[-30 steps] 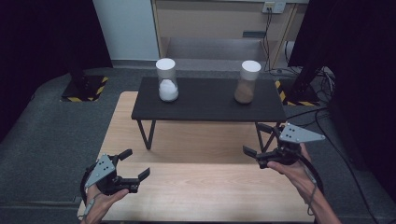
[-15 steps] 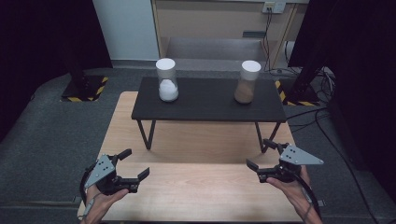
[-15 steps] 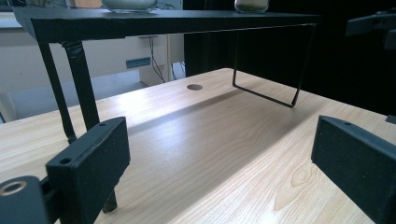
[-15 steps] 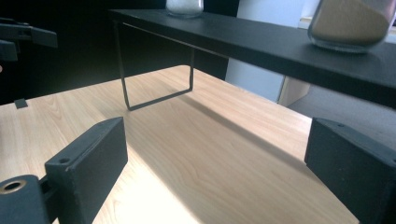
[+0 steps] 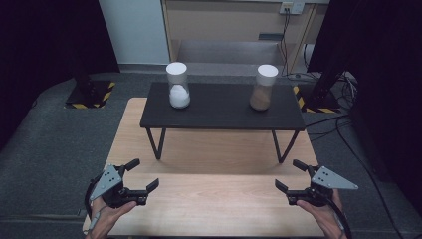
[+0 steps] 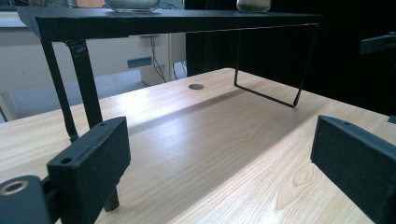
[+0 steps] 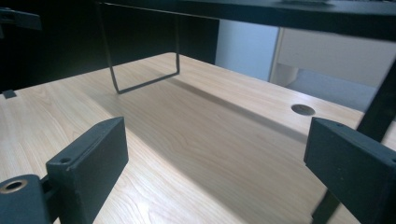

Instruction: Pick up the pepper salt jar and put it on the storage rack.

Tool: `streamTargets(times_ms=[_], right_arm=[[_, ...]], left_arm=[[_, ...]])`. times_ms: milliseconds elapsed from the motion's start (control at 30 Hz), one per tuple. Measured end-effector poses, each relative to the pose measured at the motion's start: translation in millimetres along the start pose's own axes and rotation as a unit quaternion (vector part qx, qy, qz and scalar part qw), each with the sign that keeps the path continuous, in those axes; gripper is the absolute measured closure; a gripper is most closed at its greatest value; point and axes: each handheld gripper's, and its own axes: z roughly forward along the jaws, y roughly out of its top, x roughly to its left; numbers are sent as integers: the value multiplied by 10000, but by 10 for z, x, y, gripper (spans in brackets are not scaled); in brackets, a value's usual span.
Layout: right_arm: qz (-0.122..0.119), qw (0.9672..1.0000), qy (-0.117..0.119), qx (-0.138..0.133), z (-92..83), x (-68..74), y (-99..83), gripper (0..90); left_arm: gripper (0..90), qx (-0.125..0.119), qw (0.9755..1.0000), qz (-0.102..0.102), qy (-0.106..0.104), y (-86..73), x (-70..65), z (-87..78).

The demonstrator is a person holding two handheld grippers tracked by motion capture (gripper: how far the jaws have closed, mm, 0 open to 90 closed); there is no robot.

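Right tool (image 5: 293, 175) dropping toward counter (image 5: 209, 209); left tool (image 5: 142, 175) staying put. Both gaping apart, gripping nothing. Jars (image 5: 177, 85) sitting untouched on shelf (image 5: 221, 107); everything remaining.

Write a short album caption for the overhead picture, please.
Two open hand-held tools, left tool and right tool, over a wooden table, facing two jars on a black raised shelf.

No readable text, label, brand or number anywhere; yellow-black hazard stripes (image 5: 88, 105) on floor plate, unlettered.
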Motion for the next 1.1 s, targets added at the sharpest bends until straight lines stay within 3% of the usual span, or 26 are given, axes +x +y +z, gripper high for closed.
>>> streamTargets(times_ms=[433,833,1100], right_arm=[[183,9994,-291,-1,-239,-6,-151,58],[461,9971,-594,-82,-327,-19,-272,37],[401,9957,-831,56,-354,-23,-290,41]], left_arm=[[35,-51,9999,36,83,-4,-16,-19],[35,-193,9995,56,241,-23,-52,-48],[34,-294,9988,48,394,-38,-72,-75]])
